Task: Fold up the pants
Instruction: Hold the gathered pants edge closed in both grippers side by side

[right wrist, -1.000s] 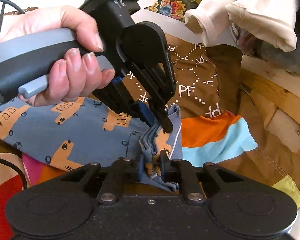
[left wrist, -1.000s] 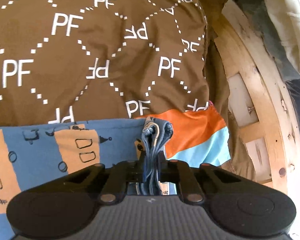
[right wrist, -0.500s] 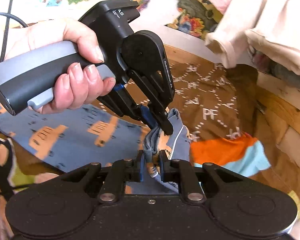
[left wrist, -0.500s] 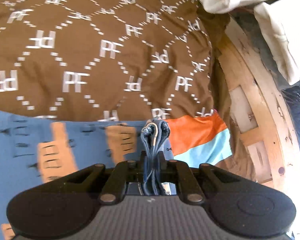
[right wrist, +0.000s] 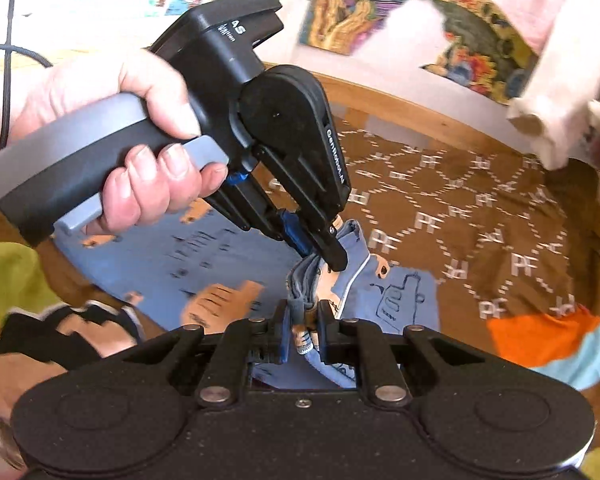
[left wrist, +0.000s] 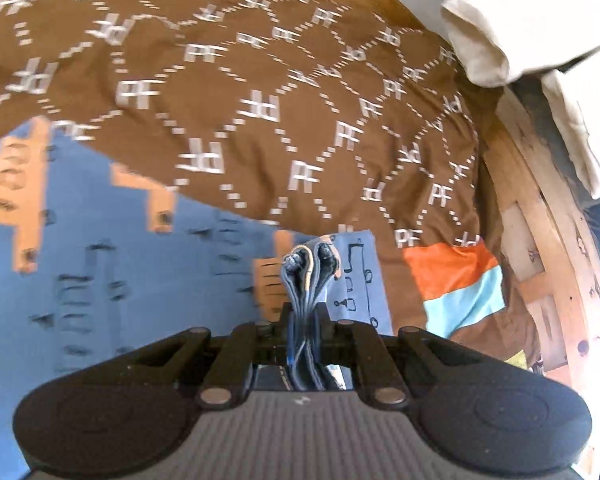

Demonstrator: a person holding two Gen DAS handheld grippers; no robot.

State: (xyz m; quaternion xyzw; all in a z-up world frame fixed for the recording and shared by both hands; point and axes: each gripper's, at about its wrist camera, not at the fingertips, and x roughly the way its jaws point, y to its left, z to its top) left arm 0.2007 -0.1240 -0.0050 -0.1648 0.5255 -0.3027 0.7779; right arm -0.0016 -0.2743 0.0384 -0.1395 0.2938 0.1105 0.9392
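Crosswise, pants (left wrist: pixel 100 288) leftward from tongs (left wrist: pixel 306 320).

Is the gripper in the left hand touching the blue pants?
Touching. The left wrist view shows the left gripper clamped on a bunched edge of the blue pants, with folds sticking up between its fingers.

Left wrist cam: sits right behind its own jaws, tilted down, close over the blue printed pants (left wrist: pixel 112 280) and brown PF-print cover (left wrist: pixel 260 80). Right wrist cam: same mount, angled down, looking toward the left gripper (right wrist: pixel 332 258) and the hand (right wrist: pixel 140 152) holding it. Overlap: bunched pants edge, PF cover, orange-blue patch (right wrist: pixel 540 340).
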